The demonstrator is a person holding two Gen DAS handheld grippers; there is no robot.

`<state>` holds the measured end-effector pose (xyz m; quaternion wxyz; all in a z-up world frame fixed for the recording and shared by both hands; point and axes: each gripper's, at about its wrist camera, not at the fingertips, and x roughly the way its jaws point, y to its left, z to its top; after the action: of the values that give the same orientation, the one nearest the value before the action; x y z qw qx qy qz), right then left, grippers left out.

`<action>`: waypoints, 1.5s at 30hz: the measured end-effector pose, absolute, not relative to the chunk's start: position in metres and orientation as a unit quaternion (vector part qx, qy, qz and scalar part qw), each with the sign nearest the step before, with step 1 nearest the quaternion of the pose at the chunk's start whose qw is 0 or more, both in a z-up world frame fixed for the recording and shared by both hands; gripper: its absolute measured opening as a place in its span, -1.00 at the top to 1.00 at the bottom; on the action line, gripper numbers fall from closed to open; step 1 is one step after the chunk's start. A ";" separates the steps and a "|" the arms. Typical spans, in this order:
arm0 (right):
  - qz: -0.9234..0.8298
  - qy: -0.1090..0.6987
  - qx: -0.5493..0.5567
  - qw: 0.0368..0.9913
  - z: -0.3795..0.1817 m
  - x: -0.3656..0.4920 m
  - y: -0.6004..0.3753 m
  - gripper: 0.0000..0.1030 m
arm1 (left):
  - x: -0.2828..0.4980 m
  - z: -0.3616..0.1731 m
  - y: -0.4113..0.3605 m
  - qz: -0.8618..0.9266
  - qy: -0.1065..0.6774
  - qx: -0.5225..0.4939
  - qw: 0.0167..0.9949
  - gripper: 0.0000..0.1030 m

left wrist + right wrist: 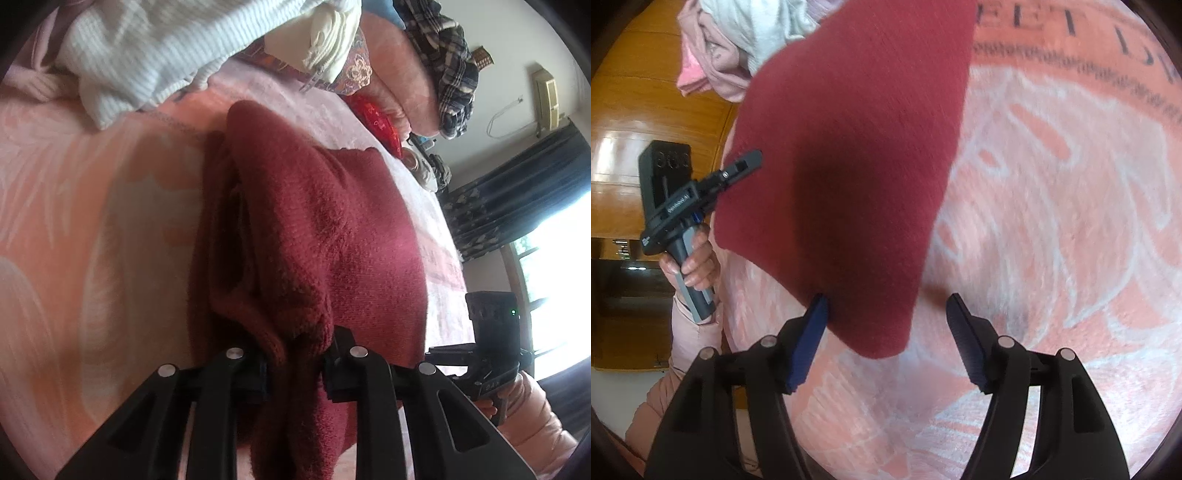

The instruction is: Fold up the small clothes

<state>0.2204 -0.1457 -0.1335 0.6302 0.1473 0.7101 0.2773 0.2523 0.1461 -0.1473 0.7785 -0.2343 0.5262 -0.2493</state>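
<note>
A dark red knit garment (314, 221) lies partly folded on the pink patterned blanket (92, 221). My left gripper (295, 358) is shut on a bunched edge of it, and the fabric hangs down between the fingers. In the right wrist view the same garment (849, 166) slopes up toward the left gripper (701, 192), which a hand (690, 266) holds at the far edge. My right gripper (886, 306) is open. The garment's near corner hangs between its fingers, and the blue pads (809, 343) do not squeeze it.
A white ribbed knit (147, 48) and a plaid garment (443, 62) lie at the far side of the bed. A heap of pink and white clothes (738, 44) sits beside a wooden wardrobe (646, 92). A window with dark curtains (517, 184) is on the right.
</note>
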 end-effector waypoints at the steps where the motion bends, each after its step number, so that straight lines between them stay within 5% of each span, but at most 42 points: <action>1: 0.279 0.709 0.147 0.631 -0.134 0.221 -0.145 -0.31 | 0.253 -0.148 0.146 -0.249 0.526 -0.232 0.779 0.58; 4: 0.287 0.703 0.143 0.635 -0.133 0.221 -0.140 -0.12 | 0.257 -0.147 0.145 -0.245 0.526 -0.227 0.782 0.58; 5: 0.296 0.699 0.146 0.634 -0.134 0.218 -0.140 0.33 | 0.258 -0.147 0.145 -0.244 0.527 -0.227 0.782 0.58; 6: 0.307 0.697 0.155 0.629 -0.133 0.217 -0.138 0.46 | 0.259 -0.145 0.145 -0.242 0.527 -0.226 0.782 0.58; 9: 0.329 0.676 0.124 0.648 -0.116 0.209 -0.129 0.56 | 0.257 -0.135 0.147 -0.240 0.519 -0.224 0.790 0.59; 25: 0.301 0.688 0.099 0.653 -0.138 0.198 -0.121 0.47 | 0.255 -0.154 0.145 -0.243 0.517 -0.198 0.796 0.47; 27: 0.293 0.687 0.088 0.659 -0.129 0.196 -0.114 0.21 | 0.252 -0.150 0.144 -0.235 0.518 -0.193 0.800 0.30; 32: 0.262 0.658 0.067 0.703 -0.102 0.201 -0.121 -0.04 | 0.232 -0.122 0.142 -0.202 0.517 -0.169 0.814 -0.30; 36: 0.235 0.654 0.095 0.713 -0.107 0.205 -0.130 -0.04 | 0.198 -0.109 0.129 -0.201 0.517 -0.135 0.821 -0.38; 38: 0.232 0.657 0.102 0.710 -0.112 0.204 -0.130 0.03 | 0.190 -0.113 0.122 -0.183 0.521 -0.105 0.827 -0.30; 42: 0.241 0.659 0.117 0.703 -0.118 0.205 -0.131 0.37 | 0.191 -0.130 0.124 -0.150 0.531 -0.073 0.831 0.51; 45: 0.253 0.653 0.118 0.704 -0.115 0.208 -0.130 0.53 | 0.197 -0.132 0.139 -0.151 0.534 -0.117 0.824 0.72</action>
<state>0.2077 -0.1296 -0.1149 0.7037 0.1177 0.6535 0.2530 0.1966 0.1393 -0.1320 0.8235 -0.1170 0.5340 -0.1513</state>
